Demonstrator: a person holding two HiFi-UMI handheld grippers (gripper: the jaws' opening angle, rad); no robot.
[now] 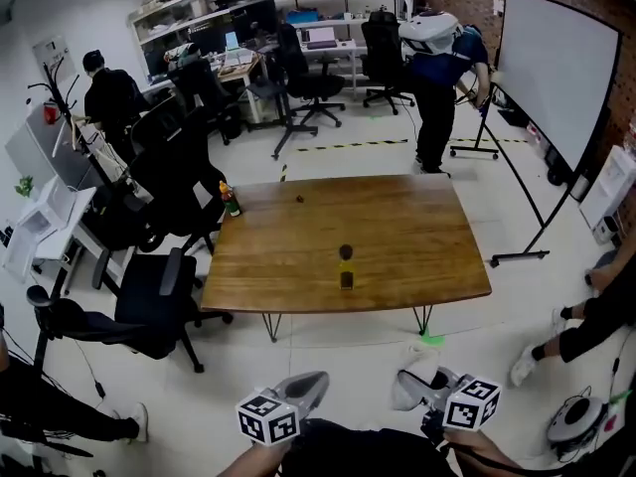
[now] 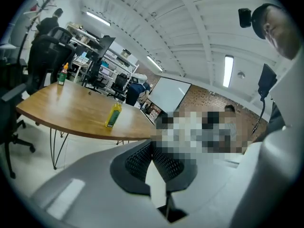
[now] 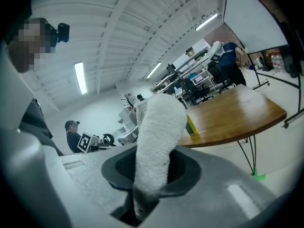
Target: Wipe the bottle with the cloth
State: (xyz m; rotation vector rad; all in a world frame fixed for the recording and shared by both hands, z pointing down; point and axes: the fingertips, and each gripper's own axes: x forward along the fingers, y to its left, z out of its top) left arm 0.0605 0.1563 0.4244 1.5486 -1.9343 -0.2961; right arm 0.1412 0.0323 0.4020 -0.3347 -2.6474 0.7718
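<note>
Head view: the bottle (image 1: 346, 267), filled with yellow liquid and capped dark, stands upright on the wooden worktop (image 1: 397, 227), near the middle of its near edge. A second bottle (image 1: 230, 200), green with an orange top, stands well apart from it at the worktop's far left corner. A small dark object (image 1: 299, 199) lies near the far edge. The worktop is a rounded brown slab on thin hairpin legs over a pale floor (image 1: 348, 356).

Both grippers sit low in the picture, well short of the worktop. The right gripper (image 1: 425, 386) has its fingers clamped on the cloth (image 3: 156, 141), a white fluffy fold that sticks up out of them. The left gripper (image 1: 306, 386) has its fingers (image 2: 137, 163) closed together with nothing between them.

Black office chairs (image 1: 149, 296) crowd the left side. A whiteboard (image 1: 556, 73) on a stand is at the right, before a brick wall (image 1: 606, 8). A person (image 1: 437, 68) stands beyond the worktop, and desks with monitors (image 1: 229, 38) line the back.
</note>
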